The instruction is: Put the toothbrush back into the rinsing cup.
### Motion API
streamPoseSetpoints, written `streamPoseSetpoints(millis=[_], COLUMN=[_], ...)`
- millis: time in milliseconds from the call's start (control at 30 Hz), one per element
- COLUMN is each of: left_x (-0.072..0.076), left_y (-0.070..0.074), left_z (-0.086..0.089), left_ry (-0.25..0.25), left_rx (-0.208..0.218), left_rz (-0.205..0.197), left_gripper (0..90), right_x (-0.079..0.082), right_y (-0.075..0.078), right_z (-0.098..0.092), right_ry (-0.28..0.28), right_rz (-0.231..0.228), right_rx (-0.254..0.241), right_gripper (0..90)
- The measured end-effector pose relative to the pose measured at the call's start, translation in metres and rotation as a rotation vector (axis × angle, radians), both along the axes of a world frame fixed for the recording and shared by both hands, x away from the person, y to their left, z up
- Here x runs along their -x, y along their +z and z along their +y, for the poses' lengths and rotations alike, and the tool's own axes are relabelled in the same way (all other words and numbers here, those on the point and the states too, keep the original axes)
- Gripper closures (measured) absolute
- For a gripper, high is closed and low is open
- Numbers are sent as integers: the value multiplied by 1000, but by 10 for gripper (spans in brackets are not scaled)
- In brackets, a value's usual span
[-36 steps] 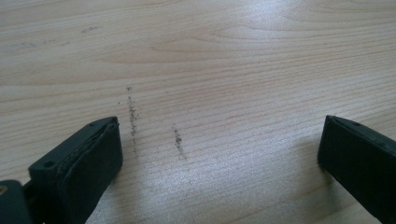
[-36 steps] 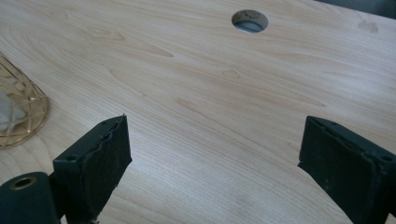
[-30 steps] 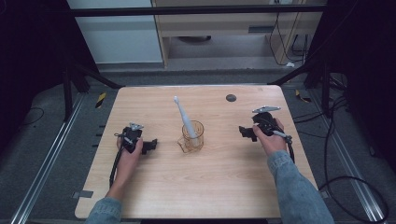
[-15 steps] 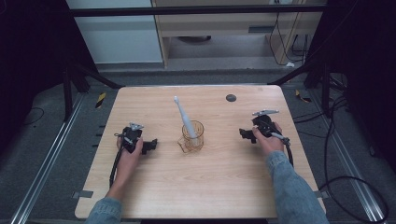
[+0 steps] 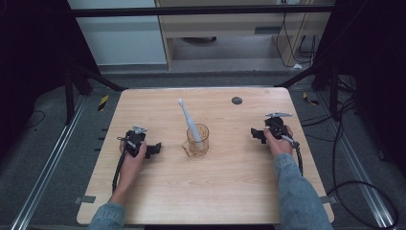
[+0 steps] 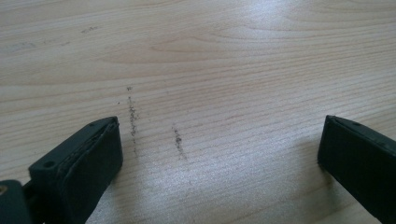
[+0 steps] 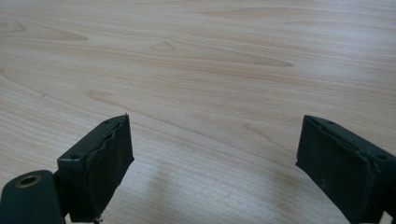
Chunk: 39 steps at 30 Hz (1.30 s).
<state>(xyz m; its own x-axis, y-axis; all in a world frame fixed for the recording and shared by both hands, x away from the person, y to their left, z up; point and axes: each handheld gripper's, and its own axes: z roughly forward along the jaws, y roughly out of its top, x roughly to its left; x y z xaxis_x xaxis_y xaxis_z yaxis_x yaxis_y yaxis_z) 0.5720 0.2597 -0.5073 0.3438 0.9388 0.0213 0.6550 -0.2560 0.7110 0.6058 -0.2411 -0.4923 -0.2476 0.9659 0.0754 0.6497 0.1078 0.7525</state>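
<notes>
Toothbrush (image 5: 188,122) leans toward 11 o'clock in amber cup (image 5: 197,141), table centre. Left gripper (image 5: 152,149) at 9 o'clock, right gripper (image 5: 255,134) at 3 o'clock; jaws spread, empty. Advice: steady cup, pinch handle above rim.

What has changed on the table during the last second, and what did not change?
The right gripper moved slightly toward the person, jaws open and empty. The left gripper stayed in place, also open. The white electric toothbrush remains leaning in the amber transparent cup.
</notes>
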Motion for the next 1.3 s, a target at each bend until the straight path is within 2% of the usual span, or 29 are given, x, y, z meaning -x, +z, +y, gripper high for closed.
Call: streamPoseSetpoints(millis=[333, 767, 933, 1100, 1200, 1300], left_x=[0, 0, 0, 0, 0, 0], left_y=[0, 0, 0, 0, 0, 0], left_z=[0, 0, 0, 0, 0, 0], left_ry=[1, 1, 1, 0, 0, 0], left_rx=[1, 1, 1, 0, 1, 0], left_rz=[-1, -1, -1, 0, -1, -1], left_gripper=[0, 0, 0, 0, 0, 0], right_x=[-5, -8, -9, -9, -9, -9], right_y=[-7, -14, -16, -17, -18, -18], right_z=[-7, -5, -4, -1, 3, 3], right_ry=[-45, -57, -60, -55, -42, -61], right_rz=[0, 10, 3, -1, 5, 10], right_rx=[-8, -14, -3, 36, 82, 83], right_gripper=[108, 107, 103, 96, 85, 50])
